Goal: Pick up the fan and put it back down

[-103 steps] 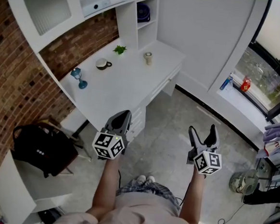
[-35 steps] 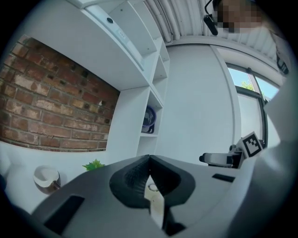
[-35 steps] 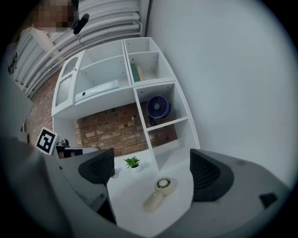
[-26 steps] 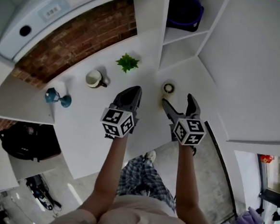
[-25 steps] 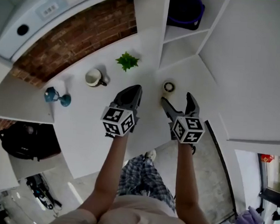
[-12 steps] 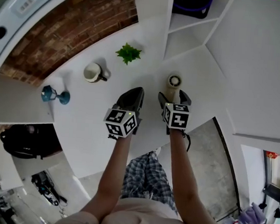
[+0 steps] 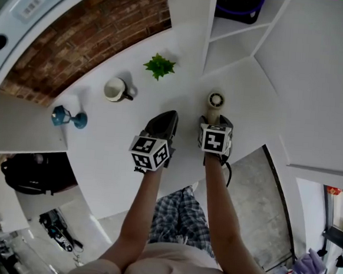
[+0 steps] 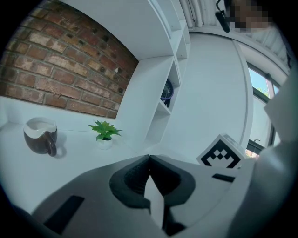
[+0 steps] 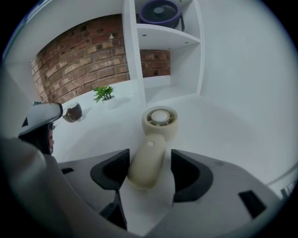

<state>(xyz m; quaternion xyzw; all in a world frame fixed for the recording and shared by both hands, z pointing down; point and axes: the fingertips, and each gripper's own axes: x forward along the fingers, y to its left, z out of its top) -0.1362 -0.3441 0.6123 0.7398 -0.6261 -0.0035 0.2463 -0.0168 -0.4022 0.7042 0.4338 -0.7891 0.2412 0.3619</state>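
I've got two grippers low over the white counter (image 7: 113, 158). My right gripper (image 9: 150, 160) points down at the one cream plastic handheld fan (image 9: 153, 148), which lies flat on the counter with its round head (image 7: 216, 100) away from me. Its handle runs back between the two fingers, which are closing. The left one sits right against the handle, and a sliver of counter shows beside the right one, so there is no firm grip yet.

My left gripper (image 8: 149, 158) hangs just beside the right one. Its two fingers are pressed together with nothing between them.

Elsewhere on the counter I count:
- one brown-and-white ceramic mug (image 7: 114, 89)
- one small green plant in a white pot (image 7: 159, 66)
- one blue stemmed cup (image 7: 66, 117), well off to the left

A second fan, a round purple one (image 9: 160, 13), sits on the upper white shelf (image 9: 167, 37) above the counter
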